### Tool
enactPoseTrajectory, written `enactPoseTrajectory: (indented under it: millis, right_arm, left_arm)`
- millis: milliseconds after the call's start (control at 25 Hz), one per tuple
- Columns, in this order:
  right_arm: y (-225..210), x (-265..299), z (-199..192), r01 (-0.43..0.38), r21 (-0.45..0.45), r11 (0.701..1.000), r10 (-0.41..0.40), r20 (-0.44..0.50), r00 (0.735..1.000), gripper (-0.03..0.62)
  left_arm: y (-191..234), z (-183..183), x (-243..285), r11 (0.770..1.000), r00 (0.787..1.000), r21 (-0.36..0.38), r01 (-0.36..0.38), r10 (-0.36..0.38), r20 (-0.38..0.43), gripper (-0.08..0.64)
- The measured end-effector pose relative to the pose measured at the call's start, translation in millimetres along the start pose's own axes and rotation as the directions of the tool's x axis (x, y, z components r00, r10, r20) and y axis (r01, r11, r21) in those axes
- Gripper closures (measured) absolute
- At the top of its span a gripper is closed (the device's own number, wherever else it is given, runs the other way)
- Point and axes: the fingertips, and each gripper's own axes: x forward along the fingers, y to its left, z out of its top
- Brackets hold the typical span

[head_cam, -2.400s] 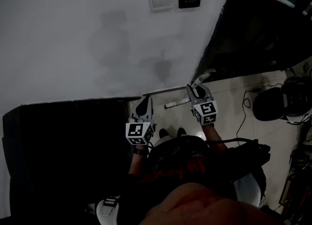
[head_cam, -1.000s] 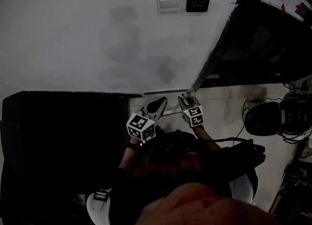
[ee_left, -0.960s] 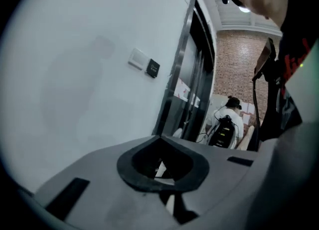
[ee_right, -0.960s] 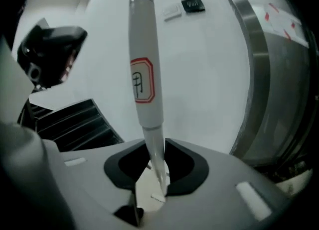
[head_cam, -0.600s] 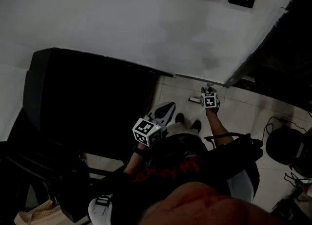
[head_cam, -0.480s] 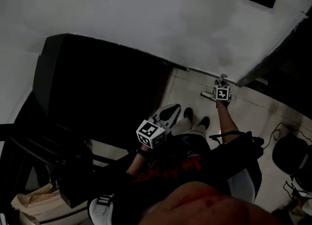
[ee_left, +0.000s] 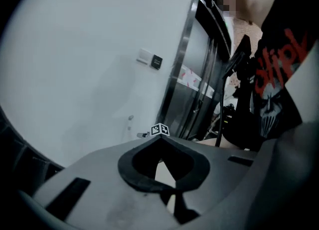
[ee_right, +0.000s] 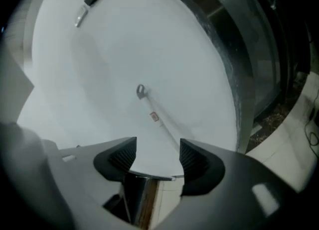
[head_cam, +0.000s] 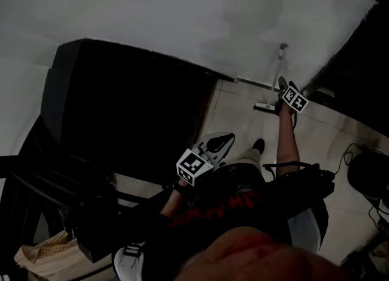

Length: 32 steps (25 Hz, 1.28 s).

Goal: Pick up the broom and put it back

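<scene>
Leaning on the wall point(ee_right: 99, 64) — broom point(ee_right: 154, 117).

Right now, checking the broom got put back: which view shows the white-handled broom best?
Right gripper view: the white-handled broom leans on the white wall, handle clearly visible past the right gripper, whose empty jaws have just been opening. Head view shows it small; left gripper view, tiny.

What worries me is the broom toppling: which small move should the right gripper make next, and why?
Probably draw the right gripper straight back: its jaws have just been opening, nothing is between them, and the broom leans on the wall; swinging sideways might knock it.
</scene>
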Motion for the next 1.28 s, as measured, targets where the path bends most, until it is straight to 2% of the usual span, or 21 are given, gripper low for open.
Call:
enactPoseTrajectory:
  millis: [120,200,280,440,560,640,680,720,800,840,920,1000,1080,1160,1280]
  right_arm:
    - [42.3,-64.2,-22.4,-0.035,-0.073,0.997,0.037,0.030,0.999,0.347]
    - [66.6,-116.3,-50.2,-0.050,-0.062,0.997,0.053,0.060,0.997,0.372]
    - [93.0,-169.5,-87.1,-0.062,-0.048,0.997,0.066,0.087,0.994,0.399]
    - [155.7,-255.8,-193.1,-0.118,-0.022,0.993,0.119,0.082,0.990,0.468]
    - [215.8,-300.5,-266.8,-0.196,-0.036,0.980,0.198,0.040,0.979,0.493]
    - [248.8,-331.0,-297.1,-0.217,-0.100,0.971,0.220,0.017,0.975,0.513]
    - [260.6,-346.7,-306.1,-0.215,-0.146,0.966,0.218,0.009,0.976,0.525]
    - [269.9,-361.7,-311.5,-0.206,-0.195,0.959,0.211,0.006,0.977,0.536]
    - [283.6,-387.7,-313.7,-0.173,-0.291,0.941,0.188,0.022,0.982,0.552]
    - [288.3,-398.5,-311.6,-0.151,-0.335,0.930,0.174,0.040,0.984,0.565]
    - [294.3,-417.3,-304.2,-0.112,-0.409,0.906,0.159,0.081,0.984,0.590]
    - [298.9,-432.3,-294.3,-0.092,-0.462,0.882,0.163,0.115,0.980,0.591]
    - [301.4,-445.7,-286.0,-0.087,-0.485,0.870,0.174,0.136,0.975,0.591]
    - [300.5,-463.0,-284.1,-0.089,-0.472,0.877,0.175,0.141,0.974,0.591]
    - [294.1,-483.0,-278.9,-0.081,-0.456,0.886,0.169,0.154,0.973,0.592]
  left_arm:
    - [-4.2,-10.5,-26.1,0.999,0.999,0.027,0.047,-0.048,0.011,0.555]
    - [-1.0,-19.3,-46.4,0.996,0.995,0.015,0.087,-0.088,0.042,0.555]
    - [-3.0,-31.2,-68.3,0.985,0.982,-0.011,0.173,-0.171,0.078,0.555]
    - [-20.1,-81.8,-119.0,0.917,0.915,-0.012,0.398,-0.396,0.081,0.508]
    - [-25.2,-122.3,-158.2,0.872,0.871,-0.045,0.487,-0.482,0.091,0.529]
    - [-31.6,-140.7,-178.4,0.857,0.862,-0.098,0.506,-0.501,0.070,0.538]
    - [-33.4,-148.5,-184.6,0.858,0.869,-0.143,0.494,-0.491,0.057,0.542]
    - [-31.9,-155.8,-188.5,0.867,0.886,-0.192,0.460,-0.461,0.046,0.548]
    - [-18.0,-170.7,-193.2,0.907,0.941,-0.260,0.330,-0.338,0.017,0.557]
    - [-10.2,-177.4,-195.5,0.931,0.964,-0.261,0.254,-0.265,-0.005,0.557]
    - [-3.7,-181.4,-202.6,0.964,0.989,-0.224,0.141,-0.150,-0.021,0.556]
    - [-3.5,-174.1,-210.8,0.977,0.998,-0.202,0.067,-0.066,0.008,0.555]
    - [-3.9,-165.5,-219.5,0.979,0.998,-0.203,-0.011,0.022,0.053,0.555]
    - [-12.0,-164.4,-228.9,0.973,0.993,-0.219,-0.072,0.090,0.072,0.555]
    - [-31.6,-161.8,-229.7,0.973,0.990,-0.208,-0.103,0.120,0.069,0.555]
